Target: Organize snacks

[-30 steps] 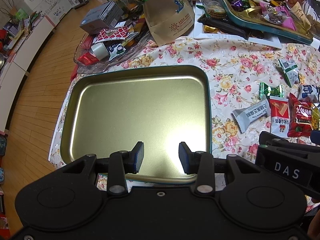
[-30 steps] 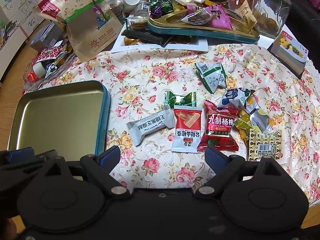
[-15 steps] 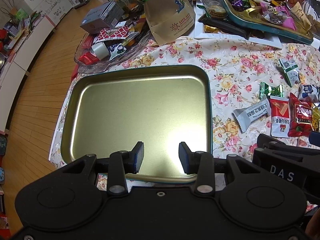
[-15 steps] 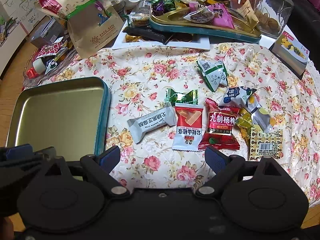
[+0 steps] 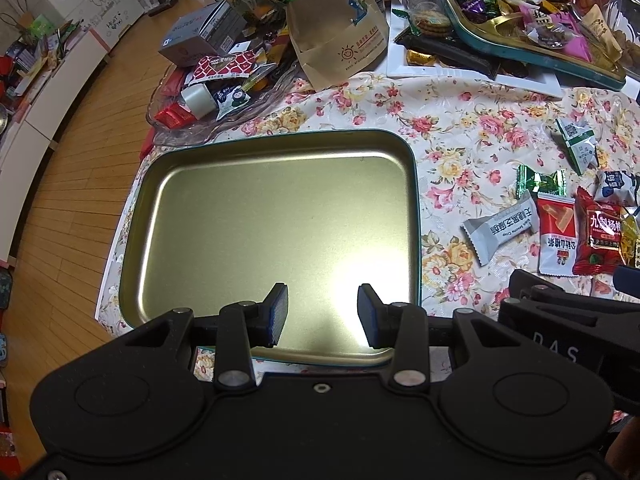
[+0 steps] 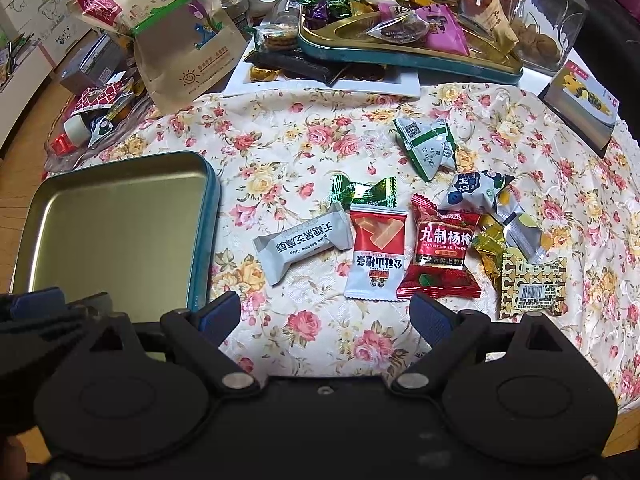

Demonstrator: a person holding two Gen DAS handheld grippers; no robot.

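I hold my left tongs (image 5: 322, 316) over the near edge of the empty tin tray (image 5: 416, 216), spread partway with nothing between them. My right tongs (image 6: 324, 320) hang over the flowered cloth on the bench (image 6: 280, 136), spread wide and empty too. The tray sits at the bench's left edge, bare inside, so I take it as the place the loose snacks should end up; none is in it yet.

The snacks lie in a loose cluster to the right of the tray, just ahead of my right tongs: a grey sesame bar (image 6: 304, 244) nearest the tray, a red-and-white packet (image 6: 376, 252) touching it, a red plum packet (image 6: 440, 248) beside that, then green sweets (image 6: 362, 190), a green-and-white pouch (image 6: 428, 146) and some small gold ones further off. My right tongs are wide enough for a packet, which suits starting there. The grey bar looks the easiest first pick, since one end lies free.
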